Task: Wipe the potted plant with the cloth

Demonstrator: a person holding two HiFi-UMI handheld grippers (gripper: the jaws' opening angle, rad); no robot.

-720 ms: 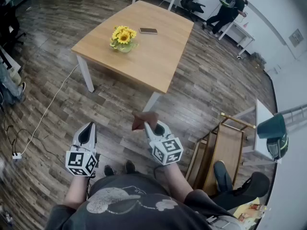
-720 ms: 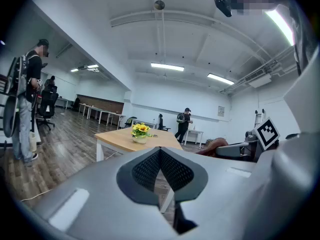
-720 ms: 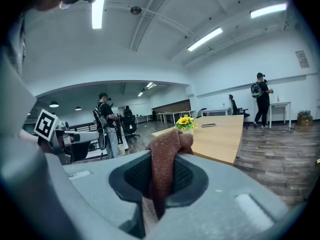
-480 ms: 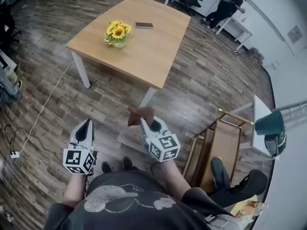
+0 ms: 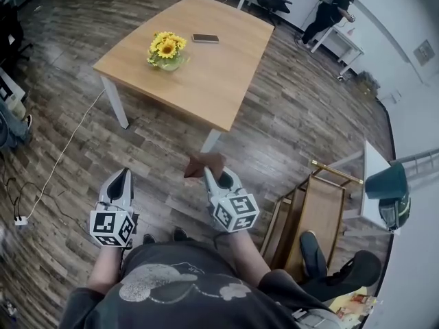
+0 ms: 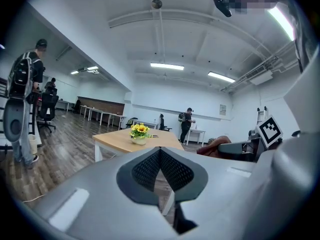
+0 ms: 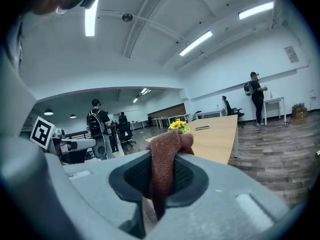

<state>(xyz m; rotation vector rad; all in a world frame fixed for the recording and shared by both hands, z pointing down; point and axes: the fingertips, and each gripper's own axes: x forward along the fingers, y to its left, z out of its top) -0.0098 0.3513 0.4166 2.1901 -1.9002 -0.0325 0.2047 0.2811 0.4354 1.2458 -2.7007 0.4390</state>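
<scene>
A potted plant [image 5: 166, 51] with yellow flowers in a pale green pot stands on the left part of a wooden table [image 5: 206, 74], well ahead of me. It shows small in the left gripper view as the plant [image 6: 139, 133] and behind the cloth in the right gripper view [image 7: 179, 125]. My right gripper [image 5: 208, 172] is shut on a brown cloth [image 5: 203, 166], which bunches up between the pads [image 7: 167, 159]. My left gripper [image 5: 122, 178] is shut and holds nothing [image 6: 160, 156]. Both hang over the floor, short of the table.
A phone [image 5: 206, 38] lies on the table beyond the plant. A wooden frame [image 5: 317, 214] stands at my right, with someone's shoe beside it. A white cable [image 5: 65, 155] trails over the floor at left. A person [image 5: 330, 5] stands at a far desk.
The view has shifted slightly and the table sits a little lower in the picture than at first. Both grippers keep their places in front of me; the cloth stays gripped.
</scene>
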